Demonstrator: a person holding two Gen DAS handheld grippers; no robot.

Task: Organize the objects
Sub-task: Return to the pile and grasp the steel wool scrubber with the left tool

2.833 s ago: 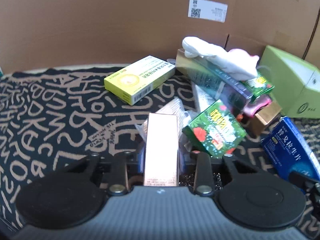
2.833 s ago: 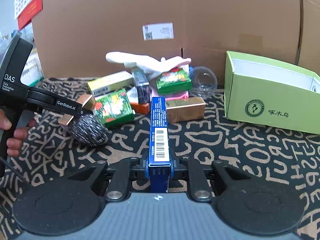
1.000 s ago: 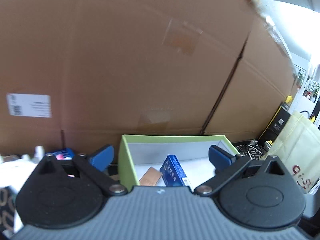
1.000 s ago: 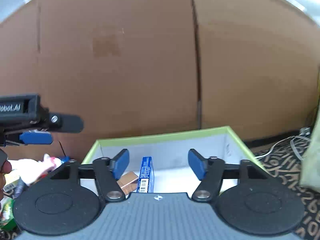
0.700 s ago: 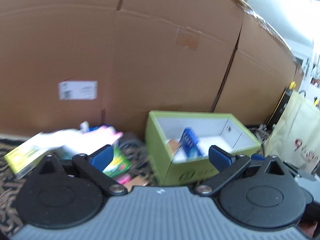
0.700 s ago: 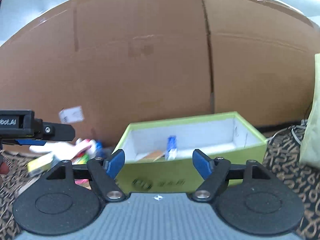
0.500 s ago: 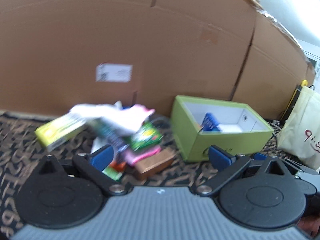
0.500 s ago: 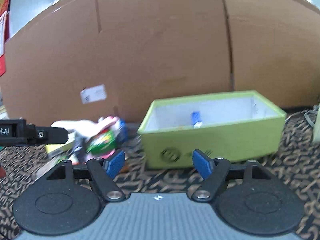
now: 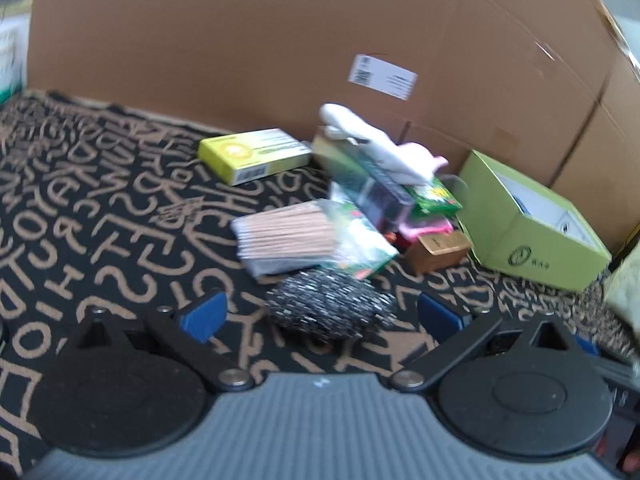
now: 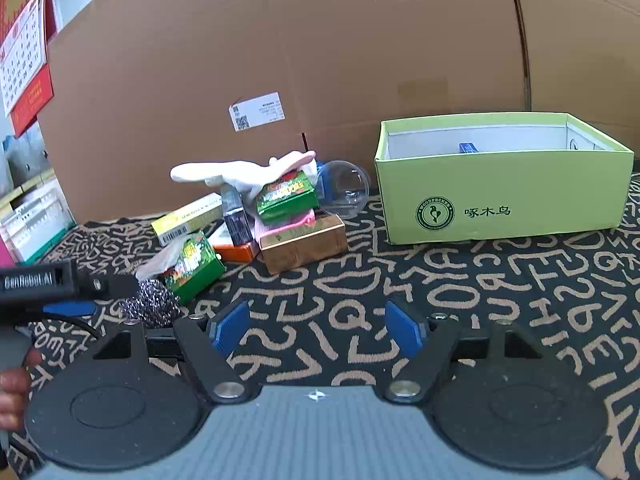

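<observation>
My left gripper [image 9: 322, 316] is open and low over the mat, with a steel wool scourer [image 9: 332, 304] just ahead between its blue pads, which do not press on it. Behind the scourer lies a pile: a bag of wooden sticks [image 9: 284, 236], a yellow box [image 9: 256, 154], a white glove [image 9: 376, 148] and a gold box [image 9: 440, 246]. My right gripper [image 10: 316, 328] is open and empty over bare mat. The green shoebox [image 10: 504, 184] stands at the right with a blue box [image 10: 468, 147] inside. The left gripper [image 10: 80, 294] shows at the scourer [image 10: 152, 304].
A tall cardboard wall [image 10: 320, 60] closes the back. A clear plastic bowl [image 10: 342, 188] sits between the pile and the shoebox. Two green packets [image 10: 286, 194] [image 10: 196, 264] lie in the pile. White crates [image 10: 32, 216] and a red calendar [image 10: 24, 52] are at the left.
Both grippers have swung down and away from the green shoebox towards the pile. The gold and blue boxes they held earlier are no longer in their jaws.
</observation>
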